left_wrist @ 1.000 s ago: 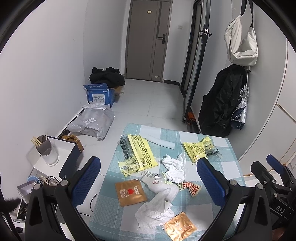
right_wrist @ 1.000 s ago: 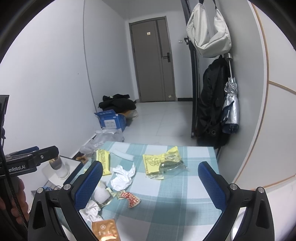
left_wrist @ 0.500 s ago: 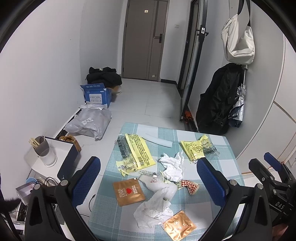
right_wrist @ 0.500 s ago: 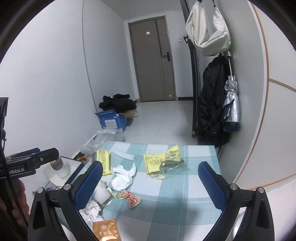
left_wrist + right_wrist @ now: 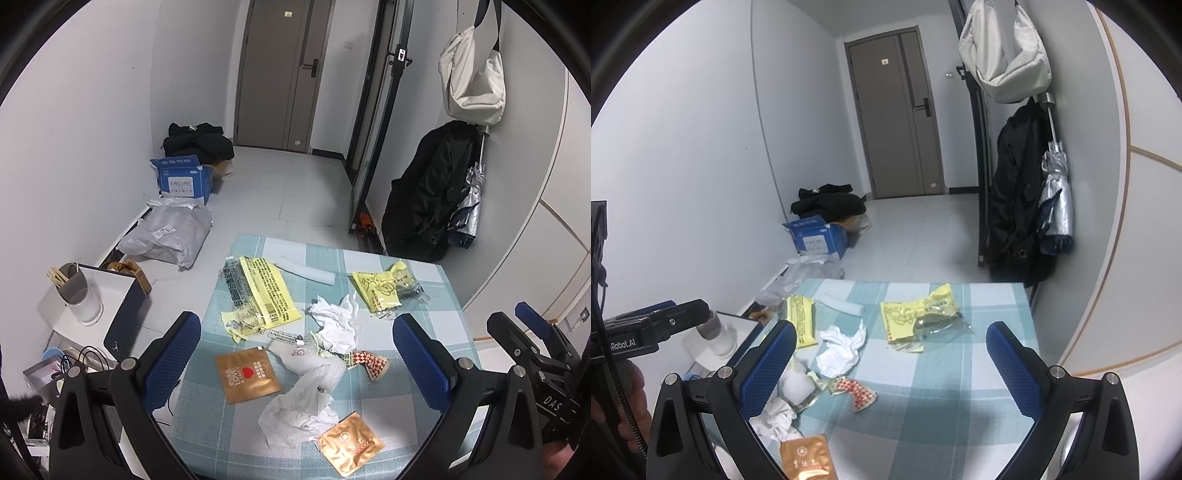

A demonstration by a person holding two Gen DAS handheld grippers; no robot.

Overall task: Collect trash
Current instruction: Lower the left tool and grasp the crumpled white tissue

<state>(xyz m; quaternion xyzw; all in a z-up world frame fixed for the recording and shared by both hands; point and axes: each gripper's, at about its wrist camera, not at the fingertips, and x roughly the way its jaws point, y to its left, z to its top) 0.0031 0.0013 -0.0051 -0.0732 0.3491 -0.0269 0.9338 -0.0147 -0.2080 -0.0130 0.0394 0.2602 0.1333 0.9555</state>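
Trash lies scattered on a small table with a blue checked cloth (image 5: pixel 436 373). There are a large yellow wrapper (image 5: pixel 264 291), a second yellow wrapper (image 5: pixel 376 291) (image 5: pixel 908 317), crumpled white tissues (image 5: pixel 338 321) (image 5: pixel 840 347), a long white tissue (image 5: pixel 303 402), two gold sachets (image 5: pixel 247 374) (image 5: pixel 349 446), a red patterned wrapper (image 5: pixel 373 363) (image 5: pixel 855 391) and a white paper roll (image 5: pixel 308 271). My left gripper (image 5: pixel 295 373) is open and empty above the near part of the table. My right gripper (image 5: pixel 890 373) is open and empty above the table's right half.
Left of the table stand a white box with a cup of sticks (image 5: pixel 75 295) and cables. On the floor are a grey plastic bag (image 5: pixel 170 232), a blue carton (image 5: pixel 181 181) and dark clothes (image 5: pixel 197 142). A black coat and umbrella (image 5: pixel 432 192) hang at the right wall.
Both grippers have drifted slightly, so the table sits a little differently in view. Nothing on the table has moved, and both grippers stay open.
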